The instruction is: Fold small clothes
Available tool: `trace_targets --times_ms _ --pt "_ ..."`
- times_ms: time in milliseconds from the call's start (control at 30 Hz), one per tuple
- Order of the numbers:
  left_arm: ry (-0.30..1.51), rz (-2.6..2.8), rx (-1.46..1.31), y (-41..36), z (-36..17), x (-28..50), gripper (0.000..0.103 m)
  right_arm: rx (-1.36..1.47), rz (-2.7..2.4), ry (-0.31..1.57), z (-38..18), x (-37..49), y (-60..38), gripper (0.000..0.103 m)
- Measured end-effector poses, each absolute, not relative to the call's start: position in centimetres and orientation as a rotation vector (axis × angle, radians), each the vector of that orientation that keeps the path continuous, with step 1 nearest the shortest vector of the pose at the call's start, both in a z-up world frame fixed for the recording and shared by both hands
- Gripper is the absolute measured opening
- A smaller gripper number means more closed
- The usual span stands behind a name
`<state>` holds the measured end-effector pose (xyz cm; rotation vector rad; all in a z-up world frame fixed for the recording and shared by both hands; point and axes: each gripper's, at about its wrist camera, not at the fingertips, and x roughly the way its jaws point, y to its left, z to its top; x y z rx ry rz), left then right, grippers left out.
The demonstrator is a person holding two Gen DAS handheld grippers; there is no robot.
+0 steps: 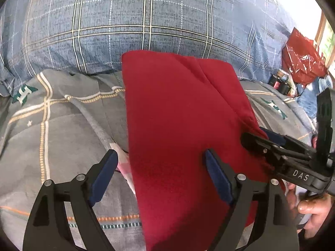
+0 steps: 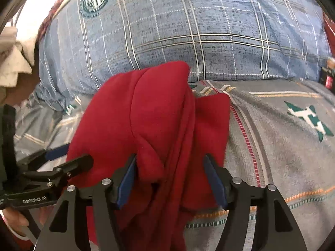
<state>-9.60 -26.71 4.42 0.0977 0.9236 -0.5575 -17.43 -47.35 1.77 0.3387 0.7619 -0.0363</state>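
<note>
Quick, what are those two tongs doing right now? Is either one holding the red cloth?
Left tongs: open, holding nothing; the red cloth lies under one finger.
Right tongs: open; red folds sit between the fingers, not pinched.

The red garment's (image 1: pixel 178 125) near end ran off the bottom edge; a pink-white cloth (image 1: pixel 123 163) lay mostly hidden beneath it.

Red garment, folded, on the bed

The red garment (image 1: pixel 180 129) is a soft, plain knit folded into a long, thick stack of layers with a seam running along its top. It lies on the grey patterned bedspread, its far end against the blue plaid pillow, its layered edges bunched unevenly.
</note>
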Motion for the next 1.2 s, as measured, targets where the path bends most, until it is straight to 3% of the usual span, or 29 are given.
trace_targets --times_ms 267,400,667,967,1100,1200 --pt "0.949 -0.575 0.071 -26.3 4.5 -9.2 0.088 0.311 -0.026 0.746 2.4 -17.4 -46.9 0.073" --pt "0.967 -0.629 -0.013 -25.1 4.9 -8.4 0.089 0.373 -0.088 0.699 3.4 -18.5 -49.1 0.090" --pt "1.060 -0.688 -0.188 -23.7 3.4 -5.9 0.091 0.561 -0.066 0.730 0.9 -17.0 -52.9 0.096" --pt "1.058 -0.761 -0.111 -26.5 2.0 -5.9 0.102 0.528 0.042 0.718 1.0 -16.0 -50.7 0.097" --pt "1.055 -0.758 -0.116 -26.7 2.2 -5.7 0.102 0.587 0.117 0.723 1.3 -16.2 -50.5 0.087" --pt "1.072 -0.780 -0.147 -26.4 2.3 -5.6 0.096 0.677 0.194 0.674 1.7 -16.6 -50.8 0.088"
